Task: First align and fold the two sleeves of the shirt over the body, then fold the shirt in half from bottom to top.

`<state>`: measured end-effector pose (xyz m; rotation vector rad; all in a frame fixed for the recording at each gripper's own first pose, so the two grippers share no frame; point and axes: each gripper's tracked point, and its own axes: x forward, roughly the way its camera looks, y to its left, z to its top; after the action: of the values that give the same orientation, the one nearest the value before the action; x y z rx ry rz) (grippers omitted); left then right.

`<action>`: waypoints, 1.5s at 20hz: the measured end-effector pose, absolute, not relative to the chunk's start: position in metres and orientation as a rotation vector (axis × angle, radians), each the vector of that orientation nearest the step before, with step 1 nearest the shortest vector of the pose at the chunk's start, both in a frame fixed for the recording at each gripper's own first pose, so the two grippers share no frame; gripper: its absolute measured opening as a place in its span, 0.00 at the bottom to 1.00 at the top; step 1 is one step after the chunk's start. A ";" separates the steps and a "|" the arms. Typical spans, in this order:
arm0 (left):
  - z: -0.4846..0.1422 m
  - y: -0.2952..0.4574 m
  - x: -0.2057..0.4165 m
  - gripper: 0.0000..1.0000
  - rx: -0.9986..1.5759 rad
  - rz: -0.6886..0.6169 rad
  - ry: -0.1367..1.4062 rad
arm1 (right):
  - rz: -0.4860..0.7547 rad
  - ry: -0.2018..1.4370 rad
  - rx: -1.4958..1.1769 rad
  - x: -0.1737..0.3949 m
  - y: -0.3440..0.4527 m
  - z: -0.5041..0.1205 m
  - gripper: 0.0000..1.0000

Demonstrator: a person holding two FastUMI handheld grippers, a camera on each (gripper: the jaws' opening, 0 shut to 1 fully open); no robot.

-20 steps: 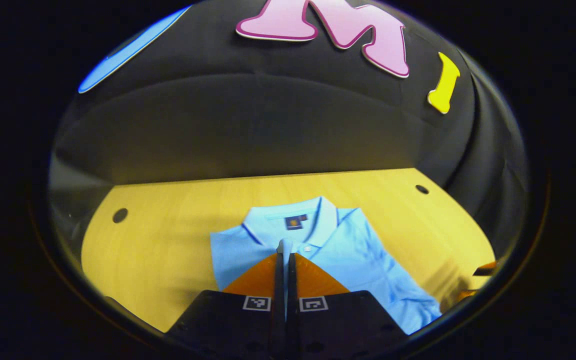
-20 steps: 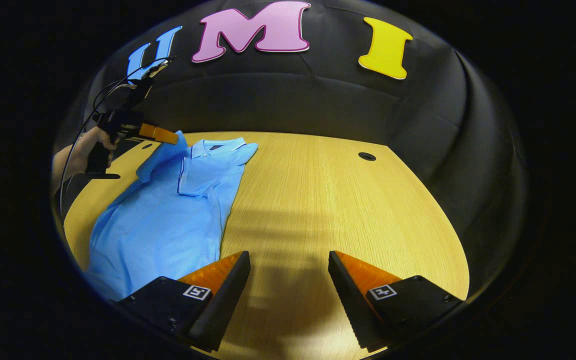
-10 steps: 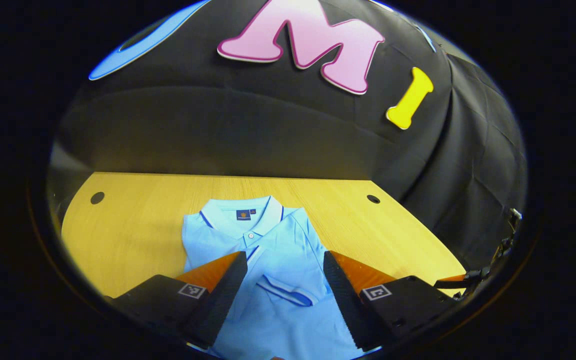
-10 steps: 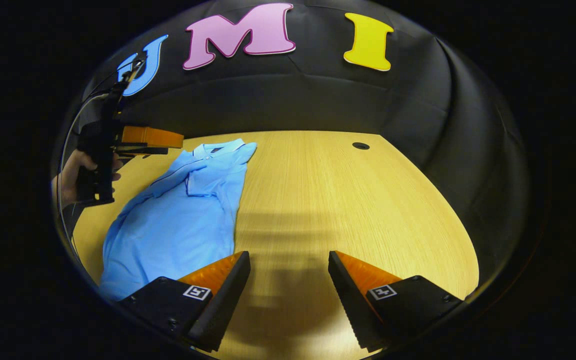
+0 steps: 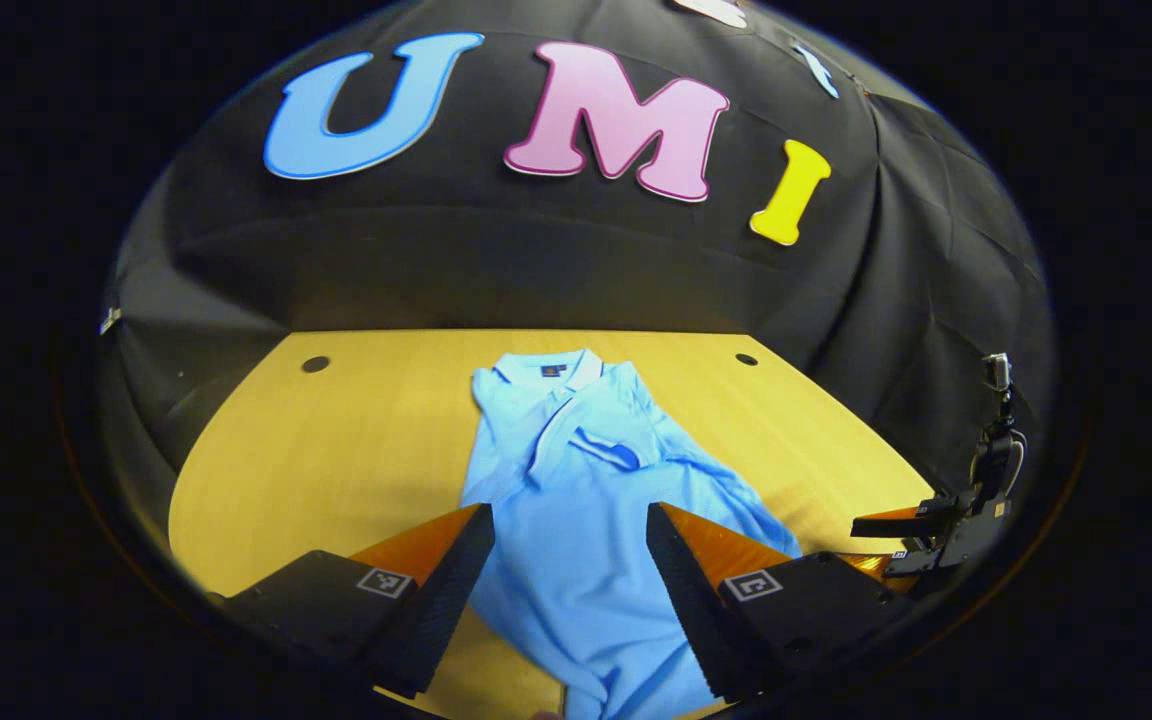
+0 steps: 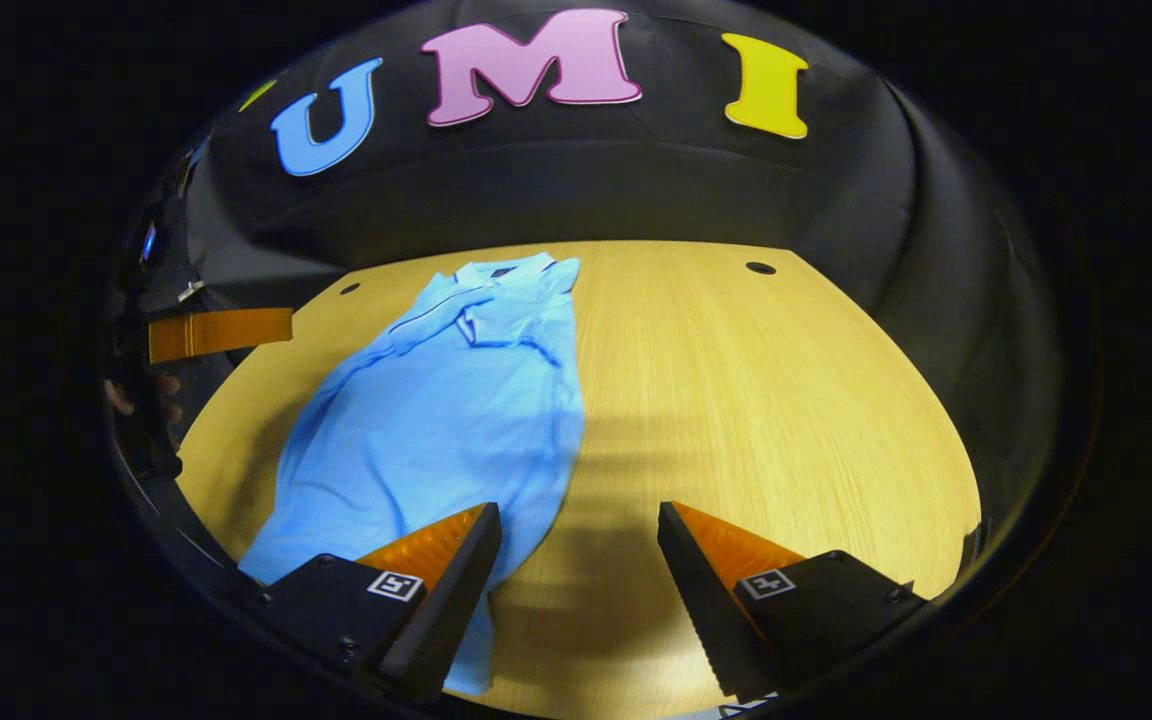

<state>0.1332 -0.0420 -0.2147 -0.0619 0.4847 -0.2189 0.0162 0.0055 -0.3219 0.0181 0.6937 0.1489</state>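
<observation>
Both sleeves of the shirt point(image 5: 576, 480) lie folded across its chest, and the garment rests flat on the wooden table point(image 6: 756, 400) with its collar point(image 5: 546, 368) toward the booth wall. One second before this moment the left gripper point(image 5: 568, 560) was pinched on a sleeve near the collar; half a second before, its fingers stood apart with the sleeve laid on the chest. It now sits farther from the collar, over the lower body of the shirt, and more of the garment's length shows between collar and fingers. The right gripper point(image 6: 578, 560) has shifted toward the shirt, whose hem end now passes under its near finger.

Reading: the sleeve stage appears complete, and the remaining step is the bottom-to-top fold. Both grippers look to be moving toward the hem, the end farthest from the collar.

Tool state: the left gripper's fingers are spread wide, framing the shirt's lower body without pinching it; whether they brush the cloth cannot be told. The right gripper's fingers are equally wide apart and hold nothing; one sits over the hem corner, the other over bare table beside the shirt. Seen from the left gripper view, the right gripper stands off to the side of the shirt's lower end.
</observation>
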 end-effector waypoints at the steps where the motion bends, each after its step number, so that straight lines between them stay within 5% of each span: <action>1: -0.218 -0.036 0.114 0.97 -0.063 -0.201 0.494 | 0.159 0.701 0.008 0.006 0.012 -0.323 0.99; 10: -0.293 -0.037 -0.010 0.97 -0.135 -0.137 0.645 | 0.185 0.786 0.026 -0.062 0.053 -0.347 0.98; 28: -0.352 -0.041 -0.034 0.95 0.027 -0.061 0.694 | 0.089 0.815 0.004 -0.067 0.057 -0.364 1.00; 30: -0.351 -0.043 -0.031 0.79 0.032 -0.069 0.676 | 0.111 0.823 -0.002 -0.067 0.062 -0.363 0.88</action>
<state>-0.0305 -0.0431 -0.3506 0.0319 0.6763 -0.0693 -0.0669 0.0624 -0.3628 -0.0016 0.8235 0.1111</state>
